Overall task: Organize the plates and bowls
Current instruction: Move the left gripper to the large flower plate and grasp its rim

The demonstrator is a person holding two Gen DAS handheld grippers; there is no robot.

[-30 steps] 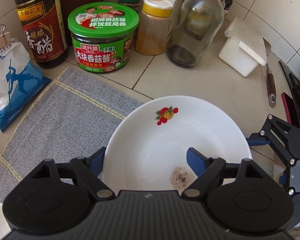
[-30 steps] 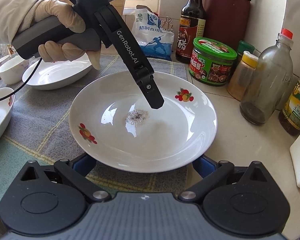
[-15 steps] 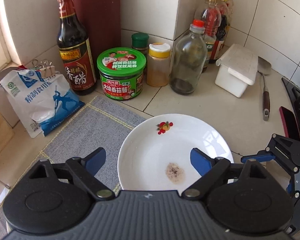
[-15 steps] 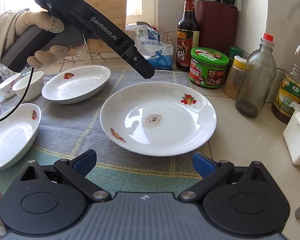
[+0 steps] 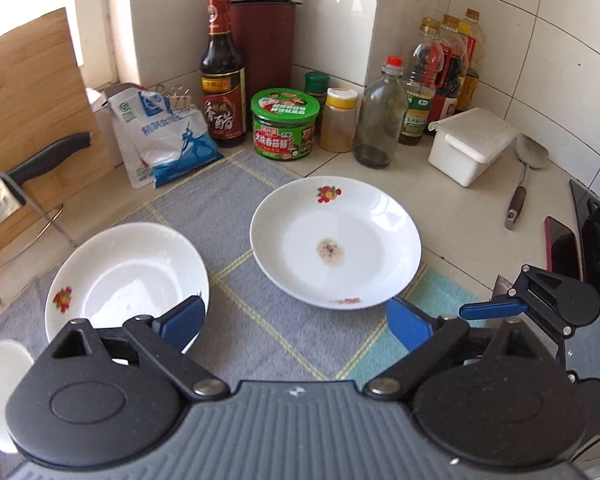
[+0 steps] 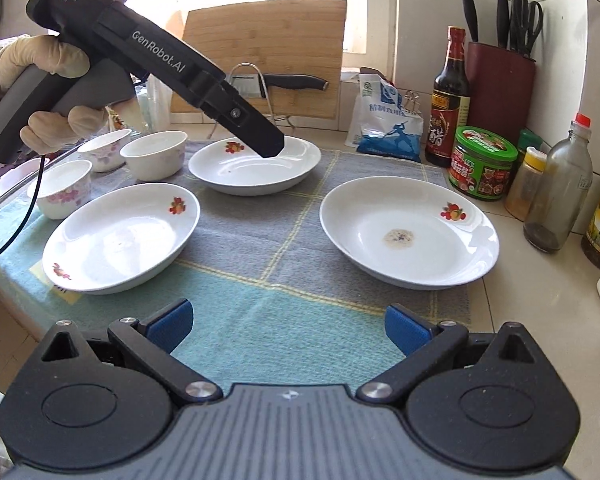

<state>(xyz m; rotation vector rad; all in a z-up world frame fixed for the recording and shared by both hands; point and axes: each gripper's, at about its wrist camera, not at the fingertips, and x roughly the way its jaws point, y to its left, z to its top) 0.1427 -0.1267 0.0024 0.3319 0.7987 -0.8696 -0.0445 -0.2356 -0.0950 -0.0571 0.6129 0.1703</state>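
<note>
A white plate with a brown stain (image 5: 336, 240) (image 6: 408, 232) lies at the right end of the grey-green mat (image 6: 260, 280). Two more flower-printed plates rest on the mat: one near left (image 6: 120, 236), one farther back (image 6: 256, 168) (image 5: 128, 280). Several small white bowls (image 6: 154, 154) stand at the mat's far left. My left gripper (image 5: 294, 324), held by a gloved hand (image 6: 48, 60), hovers over the far plate, its jaws opening with nothing between them. My right gripper (image 6: 288, 326) hangs open and empty over the mat's near edge.
Along the tiled wall stand a vinegar bottle (image 6: 450, 100), a green-lidded jar (image 6: 484, 164), spice jars, oil bottles and a knife block (image 6: 500, 92). A salt bag (image 6: 384, 120), a cutting board with a cleaver (image 6: 284, 80), a white box (image 5: 472, 144) and a spatula (image 5: 520, 188) lie around.
Both grippers pulled back and up from the stained plate, which stays on the mat. The left gripper swung left toward the far plate and its jaws widened. More plates and bowls came into view.
</note>
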